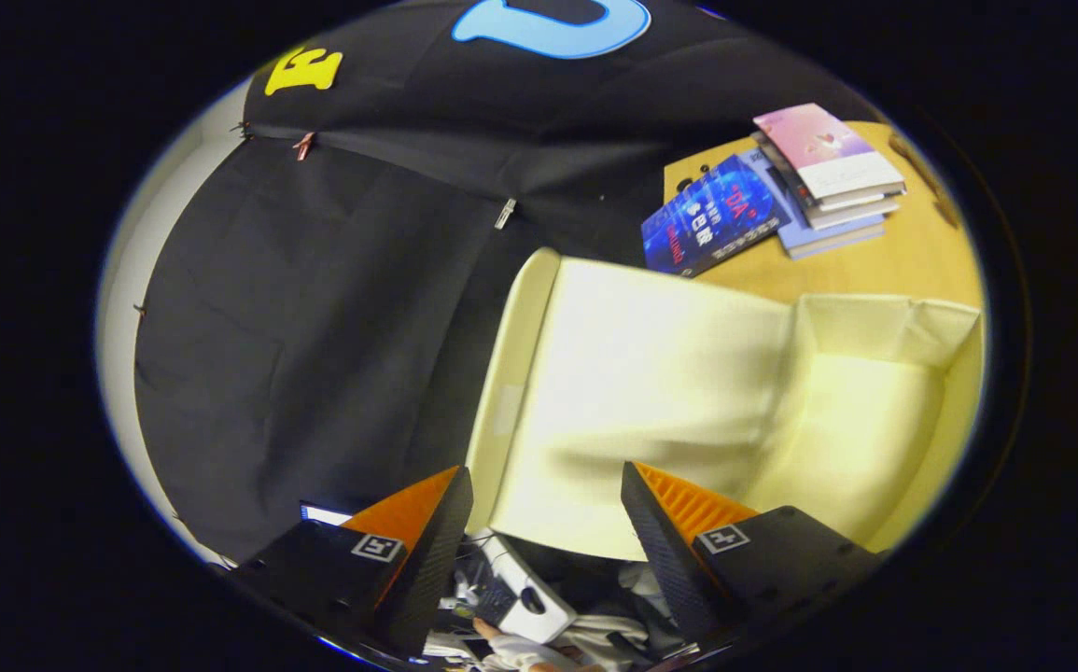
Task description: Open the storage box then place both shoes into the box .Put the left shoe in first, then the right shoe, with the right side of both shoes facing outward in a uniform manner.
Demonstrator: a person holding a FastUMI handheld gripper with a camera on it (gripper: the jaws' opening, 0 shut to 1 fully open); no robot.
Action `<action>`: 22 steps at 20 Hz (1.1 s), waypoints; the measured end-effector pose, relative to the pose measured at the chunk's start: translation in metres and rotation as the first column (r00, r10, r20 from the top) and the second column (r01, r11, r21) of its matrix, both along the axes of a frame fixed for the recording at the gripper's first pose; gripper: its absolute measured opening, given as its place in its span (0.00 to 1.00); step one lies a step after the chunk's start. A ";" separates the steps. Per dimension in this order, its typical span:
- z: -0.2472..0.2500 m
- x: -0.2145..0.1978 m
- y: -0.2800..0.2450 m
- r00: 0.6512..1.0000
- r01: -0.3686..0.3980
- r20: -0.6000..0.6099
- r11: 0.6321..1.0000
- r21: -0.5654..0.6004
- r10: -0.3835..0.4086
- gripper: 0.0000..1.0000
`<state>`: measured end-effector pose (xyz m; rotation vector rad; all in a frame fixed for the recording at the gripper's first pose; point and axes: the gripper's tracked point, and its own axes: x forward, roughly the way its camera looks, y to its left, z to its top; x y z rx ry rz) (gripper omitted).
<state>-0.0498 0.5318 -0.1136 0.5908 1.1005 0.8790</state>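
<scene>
The cream storage box (884,420) lies on a wooden table (921,252), and the whole scene looks rolled to one side. Its cream lid (651,373) is swung open and stands away from the box's mouth, showing its broad inner face. The inside of the box looks bare. My gripper (543,471) is open, its fingers wide apart. The lid's near edge lies just ahead of them and in the gap between them, and I see neither finger pressing on it.
A stack of books (828,177) and a blue book (711,219) lie on the table beyond the box. The booth's black cloth wall (315,308) hangs beside the lid. Under the fingers are a white device (525,597), cables and a person's hand (520,653).
</scene>
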 end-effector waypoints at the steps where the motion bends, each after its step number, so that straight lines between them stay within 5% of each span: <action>1: -0.001 0.007 -0.017 0.999 0.013 0.042 1.000 -0.028 -0.011 0.98; 10: -0.025 0.038 -0.189 0.927 0.196 0.367 0.932 -0.304 -0.075 0.98; 16: -0.044 0.040 -0.300 0.885 0.360 0.435 0.838 -0.410 -0.167 0.98; 22: -0.099 0.033 -0.412 0.875 0.430 0.456 0.689 -0.583 -0.160 0.99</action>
